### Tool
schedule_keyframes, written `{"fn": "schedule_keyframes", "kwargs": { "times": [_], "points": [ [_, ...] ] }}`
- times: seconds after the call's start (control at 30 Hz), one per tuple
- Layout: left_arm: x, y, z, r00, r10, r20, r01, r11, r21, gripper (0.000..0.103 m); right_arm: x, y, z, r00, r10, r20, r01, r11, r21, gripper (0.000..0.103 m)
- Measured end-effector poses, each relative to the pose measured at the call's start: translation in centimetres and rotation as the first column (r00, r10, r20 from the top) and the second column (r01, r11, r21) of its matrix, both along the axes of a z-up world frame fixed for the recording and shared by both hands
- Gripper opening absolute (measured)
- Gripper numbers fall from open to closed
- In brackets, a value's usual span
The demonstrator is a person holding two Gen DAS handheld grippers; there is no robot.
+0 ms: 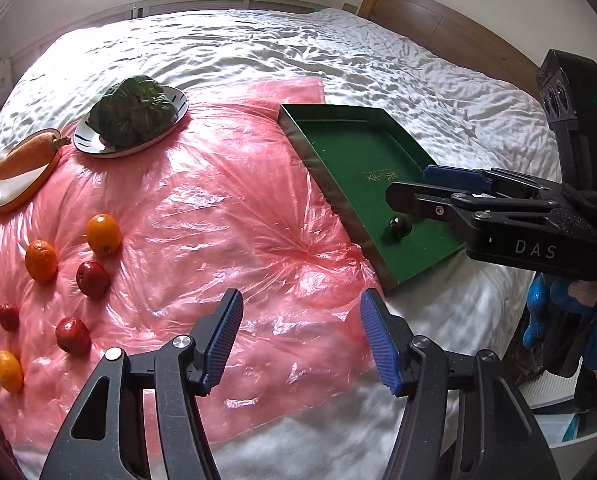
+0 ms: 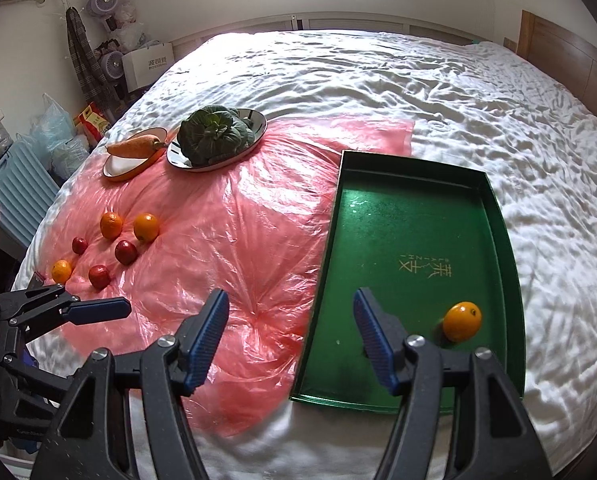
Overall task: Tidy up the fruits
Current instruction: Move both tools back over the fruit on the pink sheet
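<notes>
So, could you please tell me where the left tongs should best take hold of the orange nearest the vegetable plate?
Probably across the orange's widest middle, coming from above. It is round and sits free on the pink plastic sheet, apart from the red fruit and the other orange, so open pads fit either side.

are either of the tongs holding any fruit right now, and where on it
Nothing is held. The left tongs and right tongs both stand open with nothing between their pads; one orange lies loose in the green tray.
</notes>
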State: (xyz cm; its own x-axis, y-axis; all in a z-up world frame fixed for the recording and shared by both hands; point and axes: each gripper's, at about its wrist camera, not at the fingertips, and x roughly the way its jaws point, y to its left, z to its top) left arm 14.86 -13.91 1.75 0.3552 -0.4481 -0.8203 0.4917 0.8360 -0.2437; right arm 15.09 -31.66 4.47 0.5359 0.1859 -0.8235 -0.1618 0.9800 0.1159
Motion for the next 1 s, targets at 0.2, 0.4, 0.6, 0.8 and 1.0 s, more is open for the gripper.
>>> {"fn": "schedule_keyframes", "kwargs": {
  "times": [0.2, 0.4, 0.6, 0.8, 1.0],
  "points": [
    [-0.3, 3.8, -0.9, 0.997, 0.068, -0.025, -0.067, 0.997, 0.039, 0.055, -0.5, 2.7, -0.9, 0.999, 0.036, -0.038, -0.035, 0.999, 0.024, 0.099],
    [-0.7, 6.9, -1.9, 0.992, 0.119, -0.053, -0.116, 0.992, 0.053, 0.055, -1.1, 5.7, -2.1, 0.994, 0.077, -0.079, -0.073, 0.996, 0.052, 0.099],
    [-1.2, 9.1, -2.5, 0.987, 0.154, -0.047, -0.15, 0.987, 0.063, 0.055, -0.9, 8.6, -3.0, 0.987, 0.129, -0.1, -0.121, 0.99, 0.078, 0.099],
    [-1.6, 11.5, -2.6, 0.968, 0.247, 0.039, -0.25, 0.963, 0.105, 0.055, 0.3, 11.5, -3.4, 0.976, 0.203, -0.083, -0.195, 0.976, 0.095, 0.099],
    [-1.4, 13.2, -2.2, 0.926, 0.317, 0.205, -0.354, 0.917, 0.182, 0.055, 2.4, 15.5, -3.5, 0.951, 0.306, -0.047, -0.3, 0.948, 0.107, 0.096]
  ]
}}
